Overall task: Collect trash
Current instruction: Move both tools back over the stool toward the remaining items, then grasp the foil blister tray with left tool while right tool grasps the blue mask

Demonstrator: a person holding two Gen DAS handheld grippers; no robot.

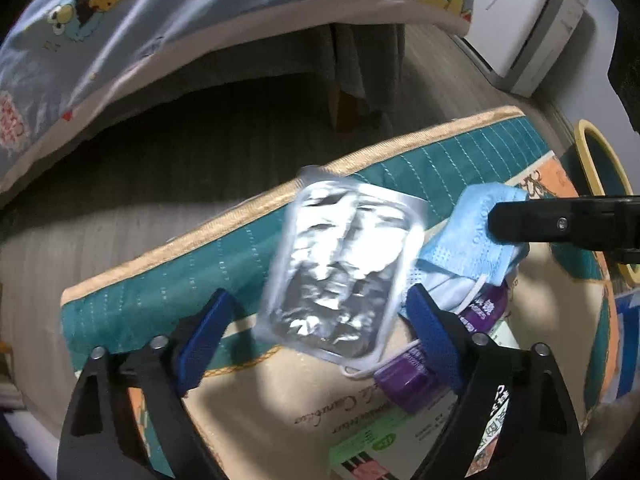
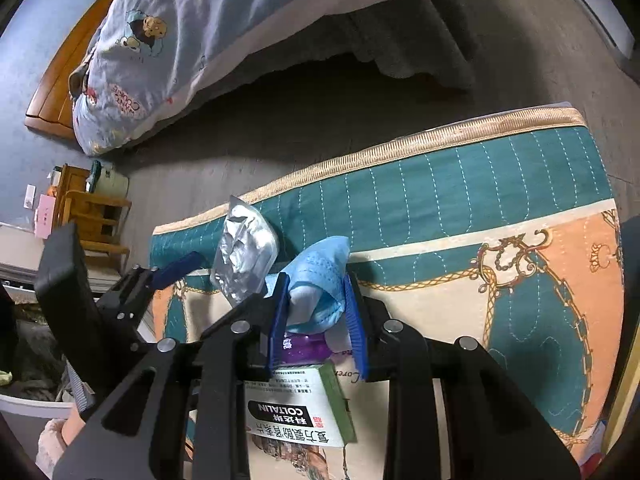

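Note:
A crumpled silver foil blister pack [image 1: 340, 268] lies on the quilted teal and orange cloth [image 1: 160, 300]. My left gripper [image 1: 320, 336] stands open around it, blue pads on either side and clear of the foil. To its right a blue face mask [image 1: 468, 240] is bunched up, a black finger of my right gripper on it. In the right wrist view my right gripper [image 2: 316, 312] is shut on the face mask [image 2: 320, 276], lifted a little off the cloth. The foil pack [image 2: 244, 256] sits just left of it. A purple bottle [image 2: 304, 350] and a medicine box [image 2: 296, 412] lie under the mask.
A bin with a yellow rim [image 1: 596, 168] stands at the far right. A bed with a blue cartoon duvet [image 1: 160, 20] overhangs the grey floor beyond the cloth. A wooden stool [image 2: 96, 208] and a white unit [image 1: 532, 28] stand further off.

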